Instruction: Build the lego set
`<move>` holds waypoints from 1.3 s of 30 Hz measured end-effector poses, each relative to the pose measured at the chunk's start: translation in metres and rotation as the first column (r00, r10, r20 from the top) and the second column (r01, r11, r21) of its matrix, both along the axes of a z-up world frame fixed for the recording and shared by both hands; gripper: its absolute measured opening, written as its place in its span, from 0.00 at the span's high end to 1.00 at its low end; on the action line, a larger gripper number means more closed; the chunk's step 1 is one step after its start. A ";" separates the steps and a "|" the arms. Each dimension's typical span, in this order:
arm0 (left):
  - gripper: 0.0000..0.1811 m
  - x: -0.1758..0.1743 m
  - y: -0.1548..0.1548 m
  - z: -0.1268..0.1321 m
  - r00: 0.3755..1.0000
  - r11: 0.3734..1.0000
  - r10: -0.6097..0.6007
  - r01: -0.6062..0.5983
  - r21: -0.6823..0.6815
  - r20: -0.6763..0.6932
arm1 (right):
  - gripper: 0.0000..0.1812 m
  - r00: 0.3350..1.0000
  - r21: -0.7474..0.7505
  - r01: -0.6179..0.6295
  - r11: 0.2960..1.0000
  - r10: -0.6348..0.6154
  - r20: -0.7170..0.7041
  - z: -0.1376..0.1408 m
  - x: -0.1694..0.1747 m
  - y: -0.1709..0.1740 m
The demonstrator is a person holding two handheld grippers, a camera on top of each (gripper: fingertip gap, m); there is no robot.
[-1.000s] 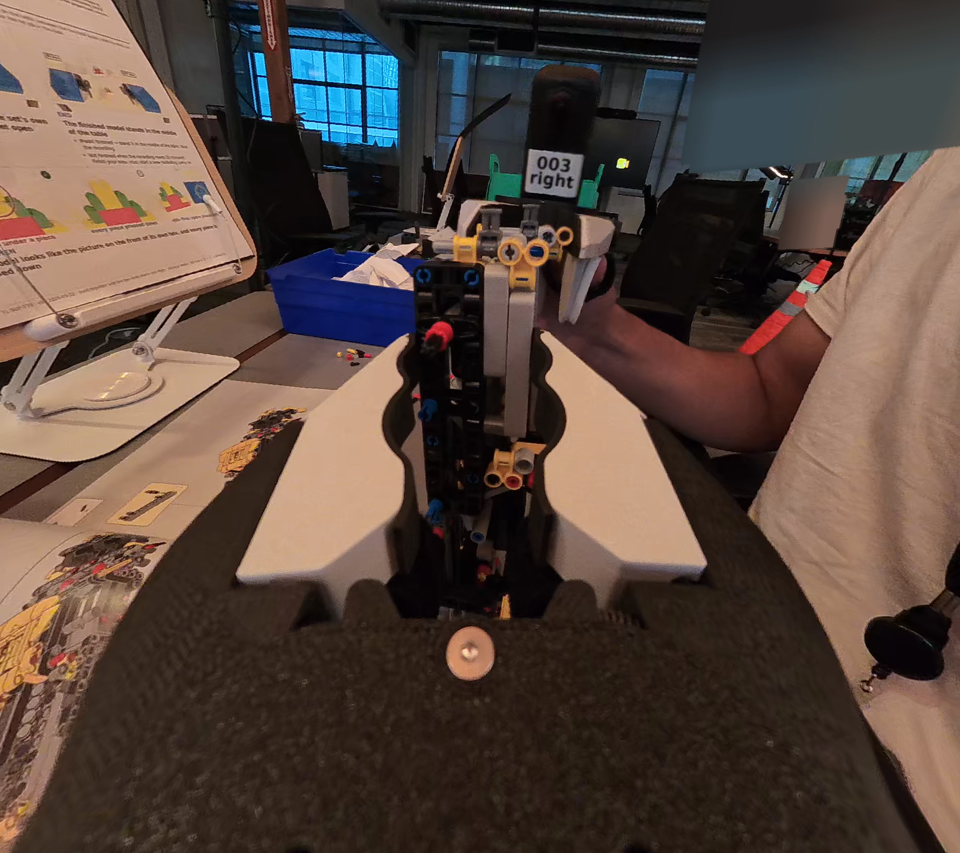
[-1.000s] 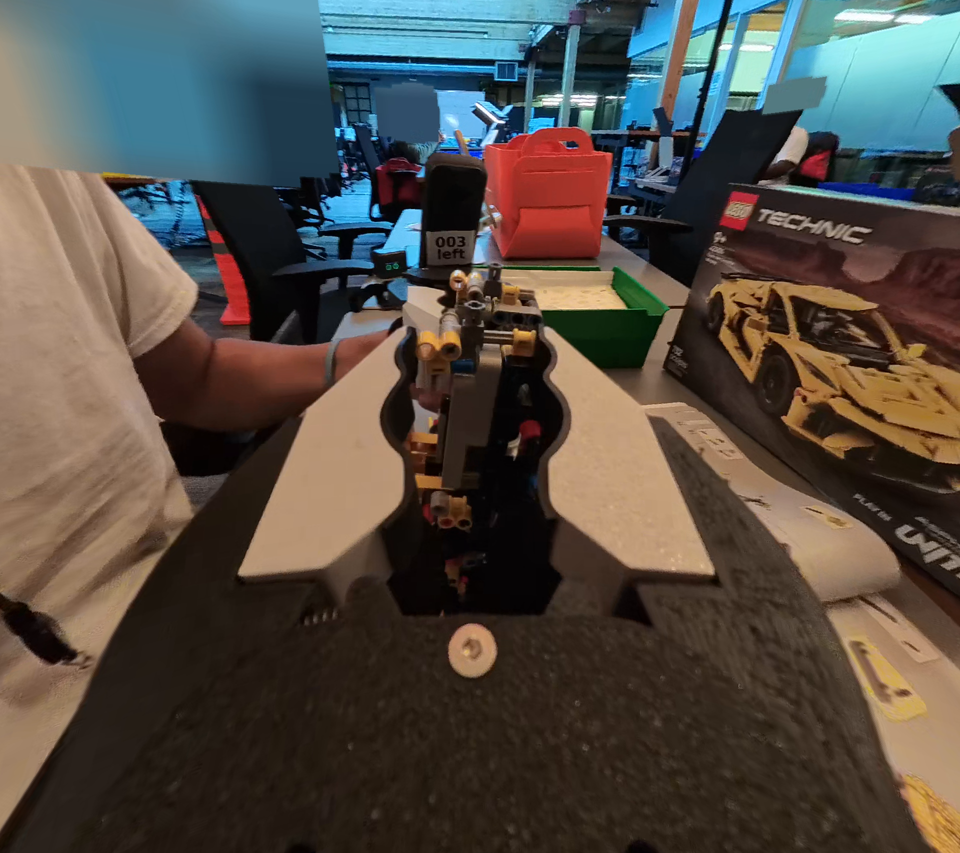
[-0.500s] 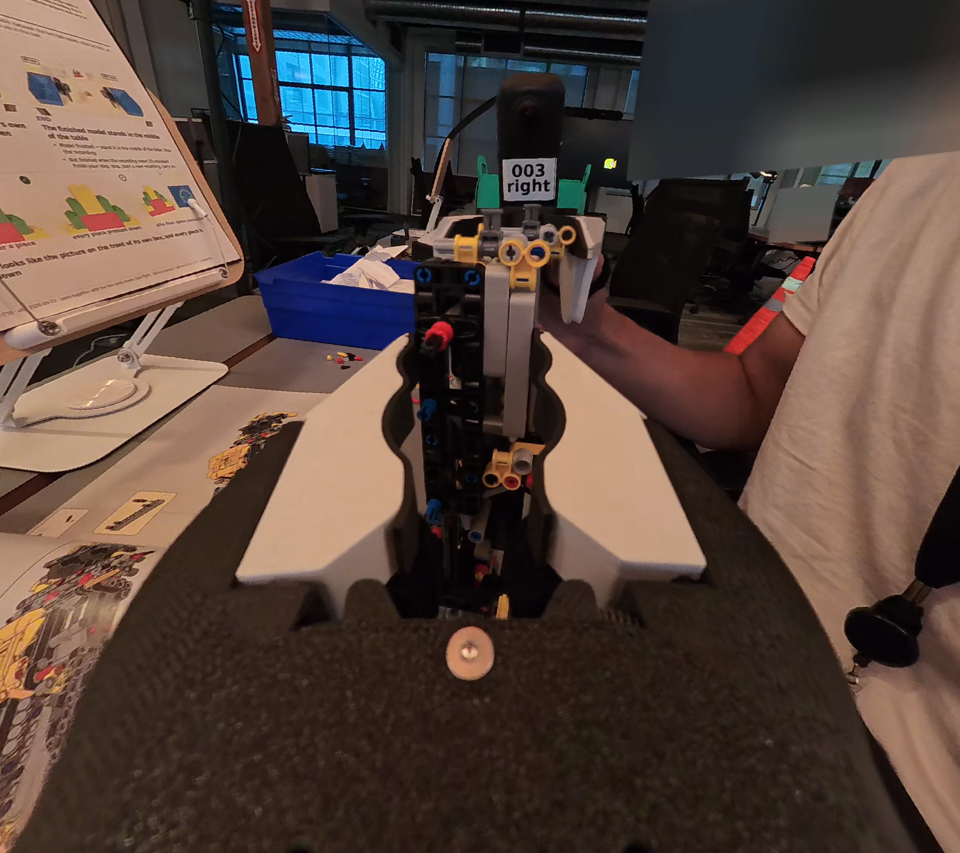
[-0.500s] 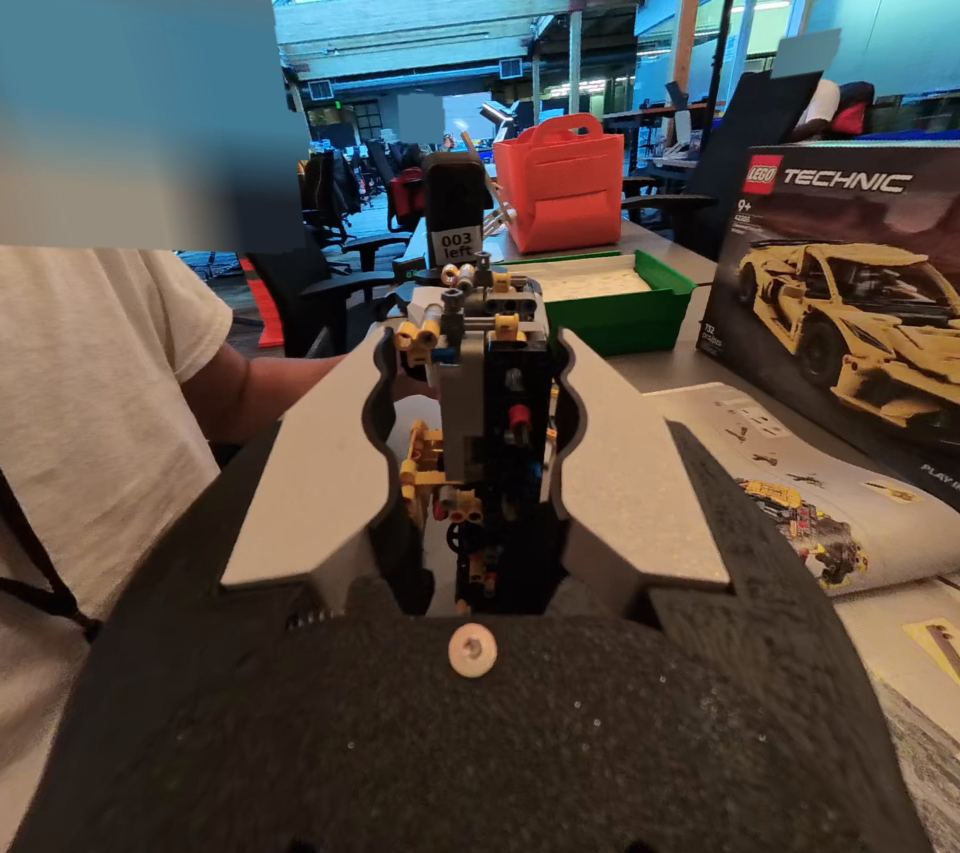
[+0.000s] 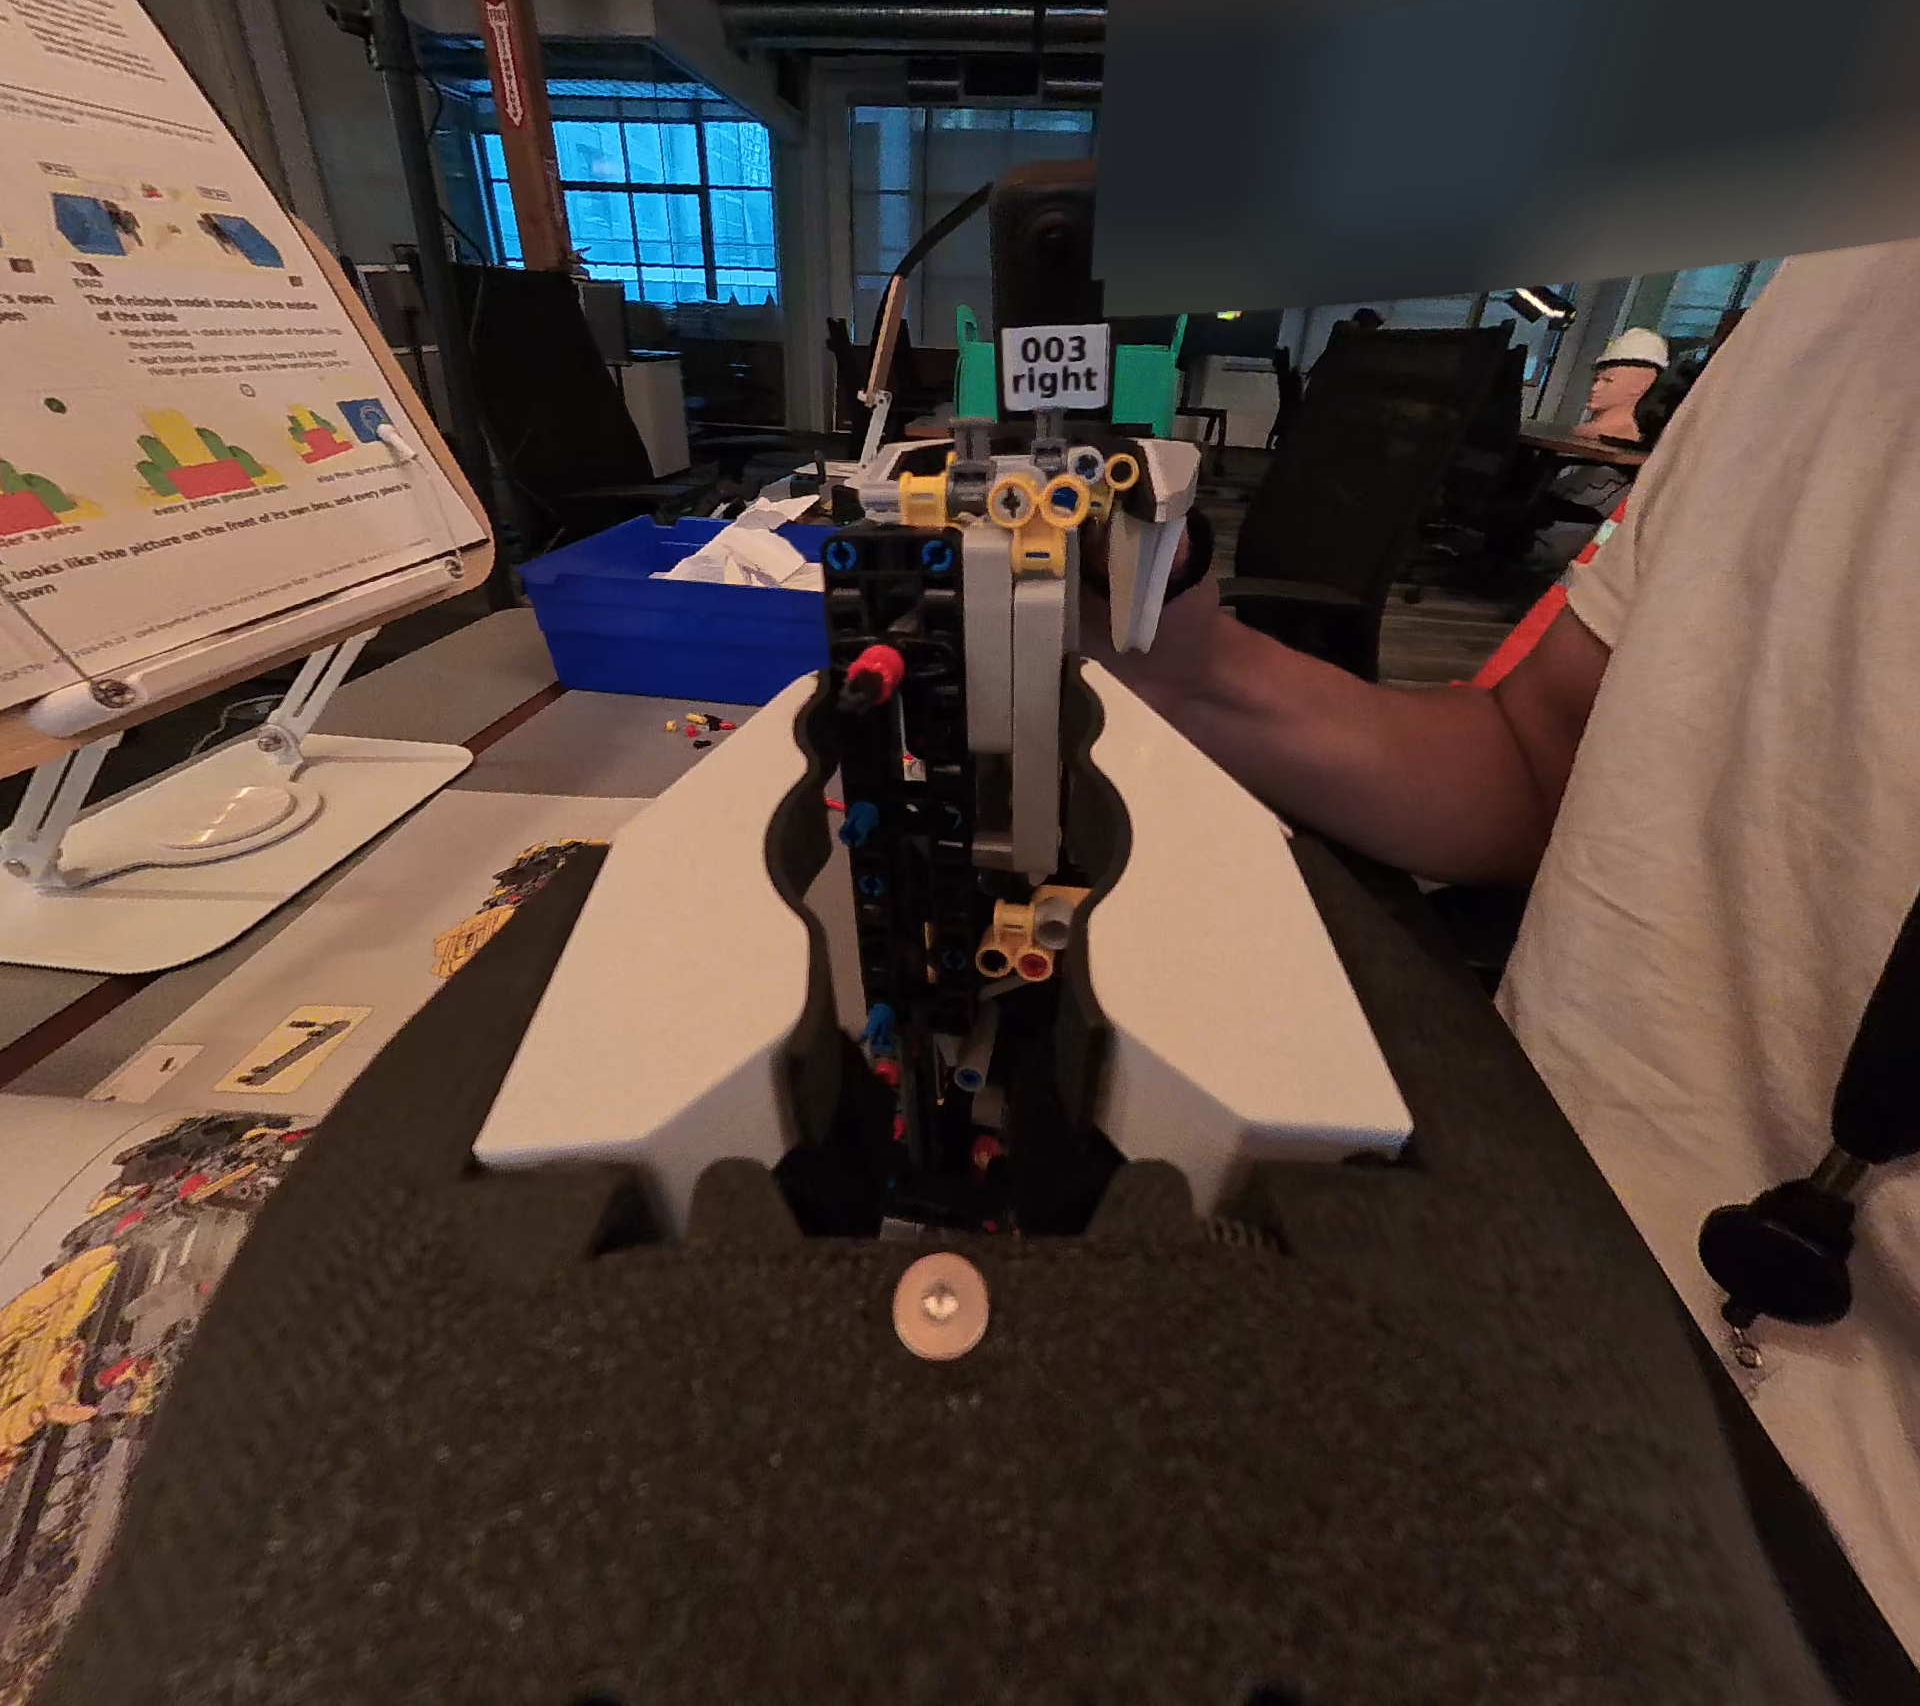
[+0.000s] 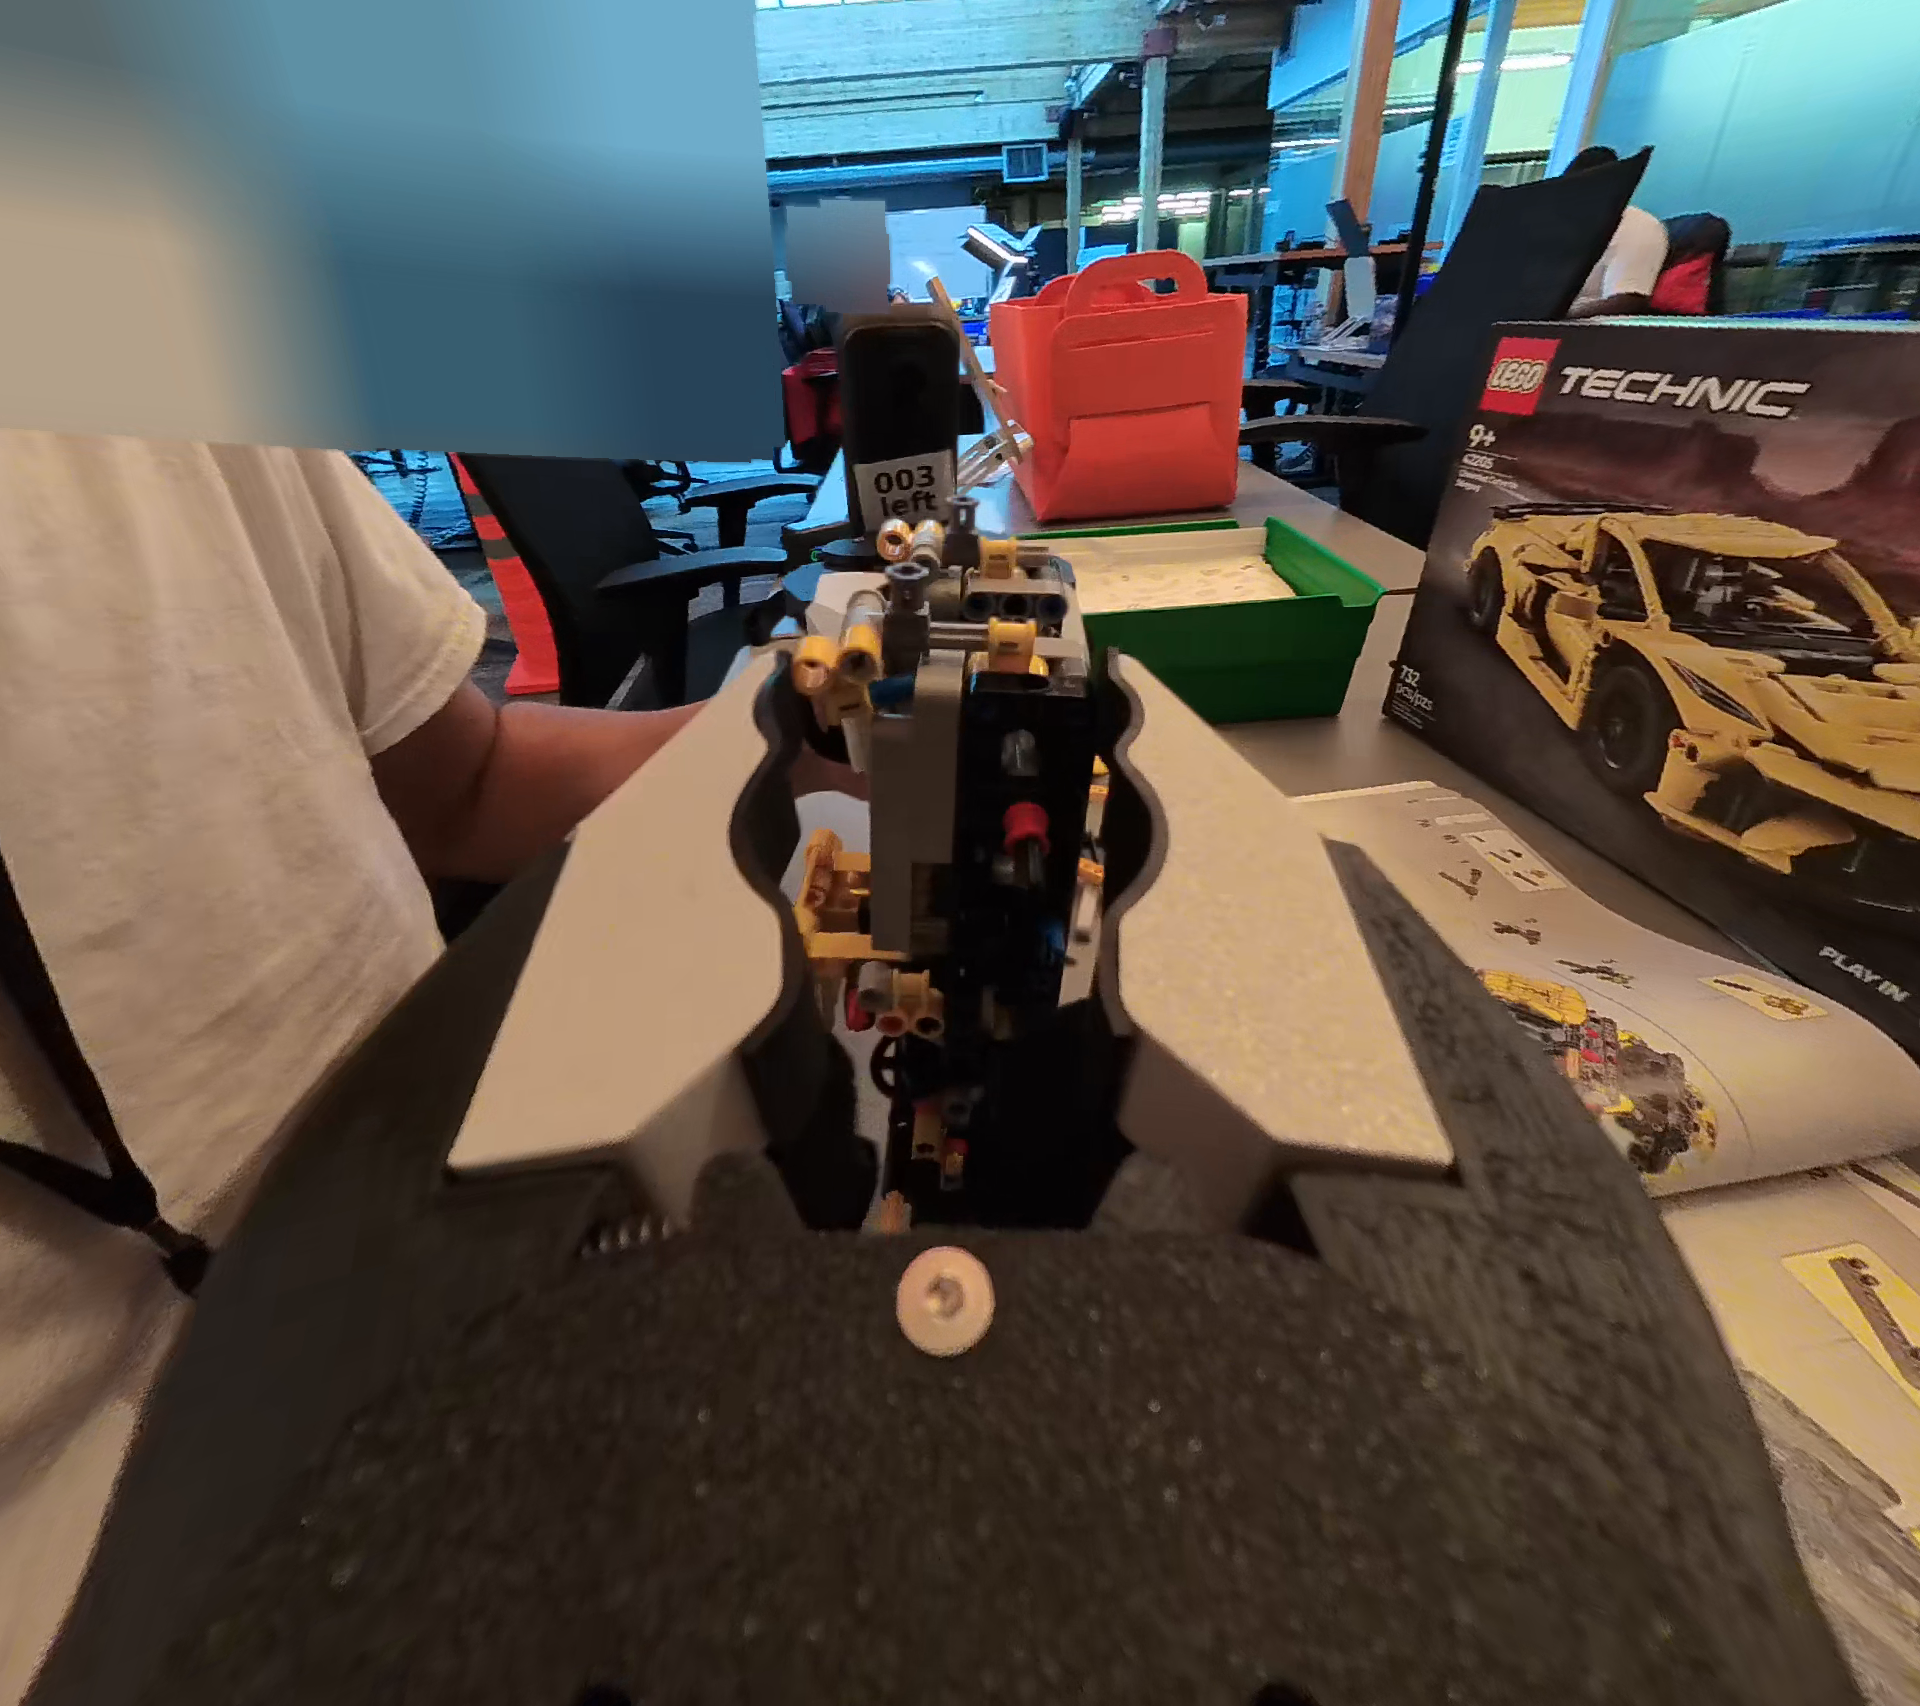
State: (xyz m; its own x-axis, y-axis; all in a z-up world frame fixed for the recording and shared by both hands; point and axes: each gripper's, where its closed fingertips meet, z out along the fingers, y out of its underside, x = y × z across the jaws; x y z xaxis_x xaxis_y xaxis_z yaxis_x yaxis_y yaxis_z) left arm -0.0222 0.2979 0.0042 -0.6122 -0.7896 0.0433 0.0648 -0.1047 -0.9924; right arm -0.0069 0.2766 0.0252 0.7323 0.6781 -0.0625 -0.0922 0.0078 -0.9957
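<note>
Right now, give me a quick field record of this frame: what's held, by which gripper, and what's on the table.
held item: partly built lego model, black and grey with yellow, red and blue pins
left gripper: shut on the model from one end
right gripper: shut on the same model from the opposite end
model position: lifted above the table, between the two grippers
left side of table: blue bin, document stand, loose small parts
right side of table: green tray, orange bag, lego box, open instruction booklet
</note>
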 end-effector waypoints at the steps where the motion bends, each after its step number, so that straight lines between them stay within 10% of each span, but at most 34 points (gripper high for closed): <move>1: 0.77 0.000 -0.001 0.000 1.000 1.000 0.001 -0.001 0.009 0.001 | 0.69 1.000 0.003 -0.001 1.000 0.001 0.013 0.000 0.000 -0.001; 21: 0.76 -0.001 -0.001 0.001 1.000 1.000 0.014 -0.013 0.017 -0.003 | 0.71 0.991 0.056 0.099 0.994 -0.103 0.090 0.022 0.000 -0.017; 32: 0.76 0.003 0.002 0.000 0.999 1.000 0.028 -0.028 -0.003 -0.016 | 0.90 0.750 0.335 0.299 0.894 -0.437 0.496 0.008 0.002 -0.013; 39: 0.76 0.004 0.003 0.000 0.999 0.999 0.047 -0.047 0.009 -0.014 | 0.92 0.856 0.111 0.321 0.941 -0.338 0.391 0.005 0.004 -0.013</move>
State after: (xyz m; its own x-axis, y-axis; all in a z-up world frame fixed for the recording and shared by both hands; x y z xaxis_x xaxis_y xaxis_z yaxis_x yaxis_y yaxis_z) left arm -0.0179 0.3005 0.0040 -0.5740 -0.8176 0.0447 0.0551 -0.0930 -0.9941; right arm -0.0028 0.2637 0.0299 0.8697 0.3887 0.3043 0.3270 0.0082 -0.9450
